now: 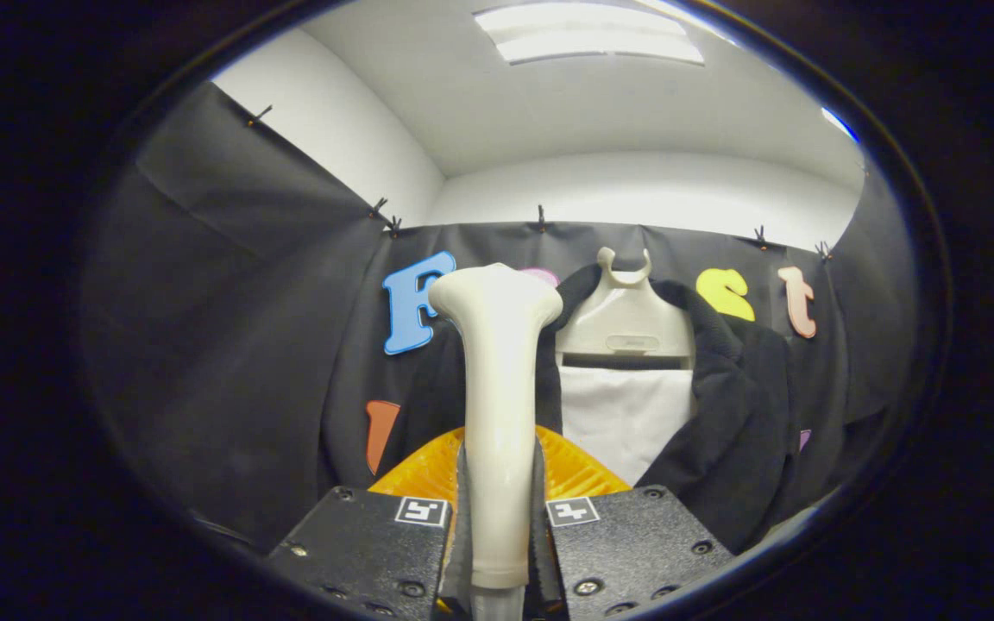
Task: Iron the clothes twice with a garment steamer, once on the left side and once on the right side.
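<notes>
My gripper [499, 509] is shut on the cream handle of the garment steamer [495, 405], which stands upright between the two black fingers [376, 535]. The steamer's wide head [495, 297] points up and away from me. Beyond it a black garment [739, 414] hangs open on a cream hanger [625, 323], with a white board or lining [625, 423] showing in its middle. The steamer head sits in front of the garment's left side; I cannot tell whether it touches the cloth.
An orange ribbed part [415, 474] lies just ahead of the fingers, behind the handle. The black cloth wall [229, 345] closes in on the left, back and right. White walls and a ceiling light [588, 34] are above.
</notes>
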Motion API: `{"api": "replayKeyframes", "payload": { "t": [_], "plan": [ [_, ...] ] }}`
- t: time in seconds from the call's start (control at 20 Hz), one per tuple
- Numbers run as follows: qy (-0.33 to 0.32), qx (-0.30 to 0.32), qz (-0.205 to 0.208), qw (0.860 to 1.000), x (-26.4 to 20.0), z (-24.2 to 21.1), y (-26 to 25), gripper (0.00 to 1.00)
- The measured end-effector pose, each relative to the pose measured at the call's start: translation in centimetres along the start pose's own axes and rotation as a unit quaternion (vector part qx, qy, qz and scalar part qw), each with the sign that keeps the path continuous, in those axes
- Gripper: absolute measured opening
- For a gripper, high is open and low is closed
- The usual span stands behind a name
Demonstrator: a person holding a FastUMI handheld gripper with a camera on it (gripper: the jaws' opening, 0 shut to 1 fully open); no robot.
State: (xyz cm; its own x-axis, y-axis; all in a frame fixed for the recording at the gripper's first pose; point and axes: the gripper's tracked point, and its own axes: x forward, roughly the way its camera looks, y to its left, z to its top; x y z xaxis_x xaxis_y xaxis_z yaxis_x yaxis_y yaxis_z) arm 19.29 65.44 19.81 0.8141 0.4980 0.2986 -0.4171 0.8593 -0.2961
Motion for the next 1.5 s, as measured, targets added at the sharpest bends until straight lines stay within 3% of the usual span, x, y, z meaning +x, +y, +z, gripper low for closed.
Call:
{"api": "replayKeyframes", "payload": {
  "t": [1.5],
  "plan": [
    [0.142,-0.029,0.002,0.989,-9.5,-15.2,-0.9,0.28]
  ]
}}
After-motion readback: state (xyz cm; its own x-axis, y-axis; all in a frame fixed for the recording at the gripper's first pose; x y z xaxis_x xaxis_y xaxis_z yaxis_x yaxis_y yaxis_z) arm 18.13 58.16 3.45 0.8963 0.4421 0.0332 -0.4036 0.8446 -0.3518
